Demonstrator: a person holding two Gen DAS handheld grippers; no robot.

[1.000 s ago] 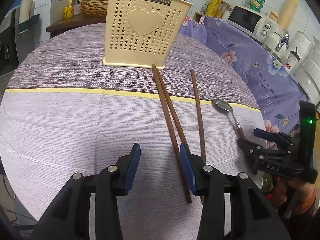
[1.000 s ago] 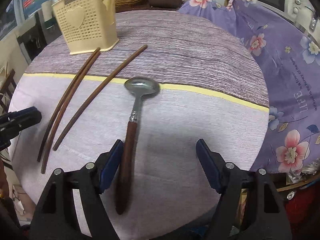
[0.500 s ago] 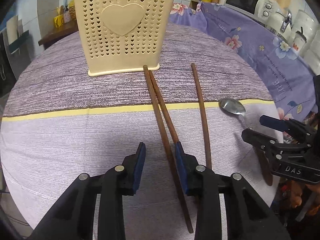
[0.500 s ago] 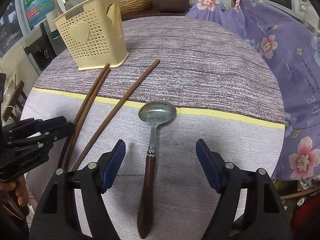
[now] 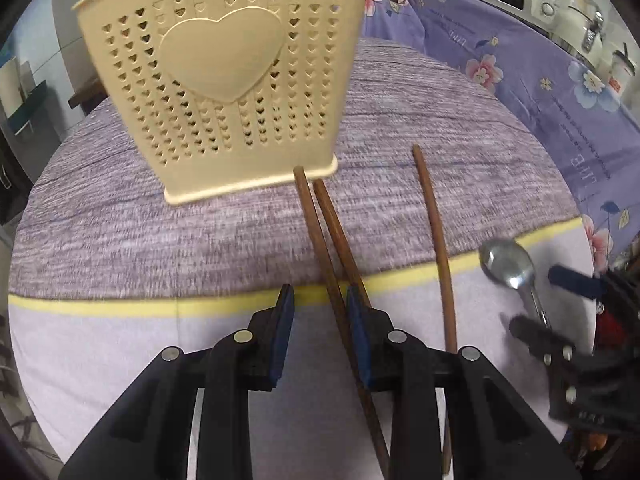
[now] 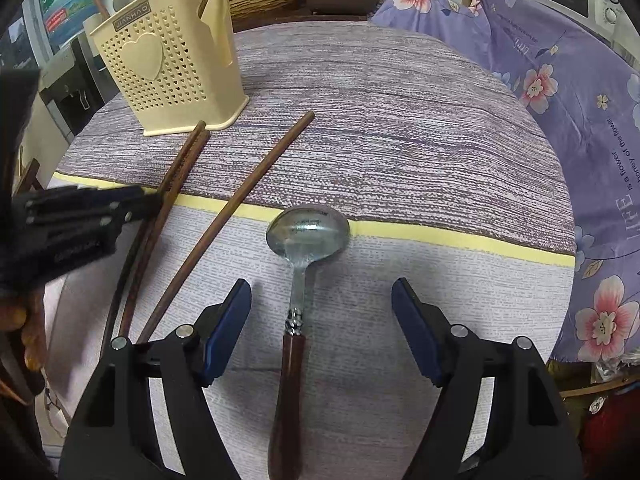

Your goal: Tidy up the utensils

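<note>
While my left gripper has just been closing, jaws apart, paired chopsticks run toward 12 between them; right gripper gapes, spoon at 12.

Utensil holder top cut by frame edge; spoon handle hidden behind blurred right gripper; chopsticks' near ends hidden.

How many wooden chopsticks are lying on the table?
3. Two chopsticks lie side by side, far ends near the utensil holder; a third chopstick lies apart, nearer the spoon.
</note>
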